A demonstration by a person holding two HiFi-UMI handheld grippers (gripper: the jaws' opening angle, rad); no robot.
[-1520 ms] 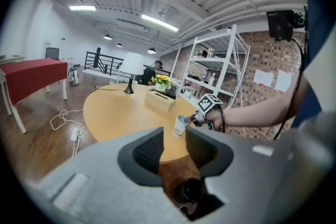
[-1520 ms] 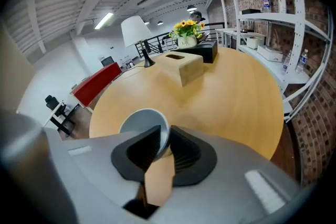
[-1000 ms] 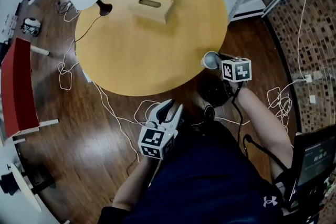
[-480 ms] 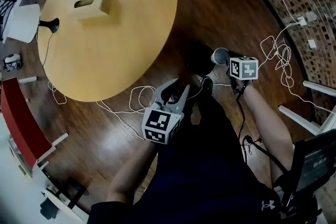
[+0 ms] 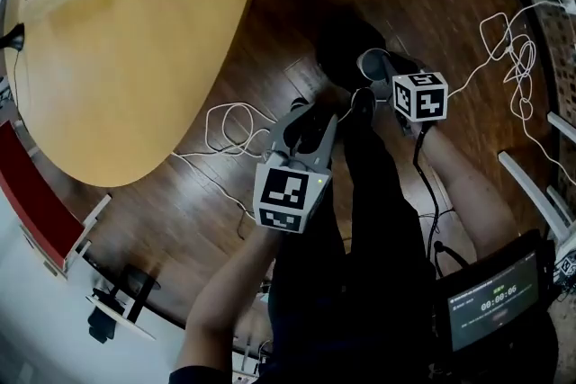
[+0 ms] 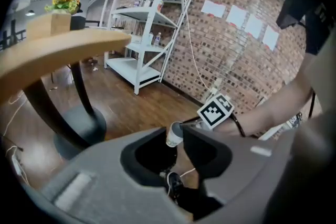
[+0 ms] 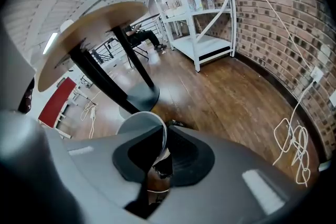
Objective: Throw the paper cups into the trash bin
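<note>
The wooden floor (image 5: 225,193) fills most of the head view. The round, light-wood bench (image 5: 135,40) takes the upper left, and the left gripper view shows it standing on a dark pedestal. The person (image 5: 360,283), in dark clothes, stands just beside its edge with both forearms reaching forward and down. A brick wall (image 6: 231,44) and a white shelf (image 6: 152,23) stand behind.

A dark shape (image 5: 342,36) lies on the floor just beyond the right gripper. Whether it is the trash bin cannot be told.

The left gripper (image 5: 315,114) hangs over the floor in front of the person's legs. Its fingers (image 6: 210,149) are spread wide with nothing between them. Through the gap show only the floor, a shoe and the other gripper's cup further off.

The right gripper (image 5: 389,76) is near it and slightly ahead, pointing steeply down. Its fingers (image 7: 231,165) stand close together, pinching the wall of the paper cup (image 5: 367,60) at the rim. One finger sits inside the mouth and the other outside. The cup is held off the floor with its open mouth tipped sideways, right next to the dark shape.

White cables (image 5: 513,58) loop across the floor at the right, and another coil (image 5: 229,126) lies between the bench and the left gripper.
</note>
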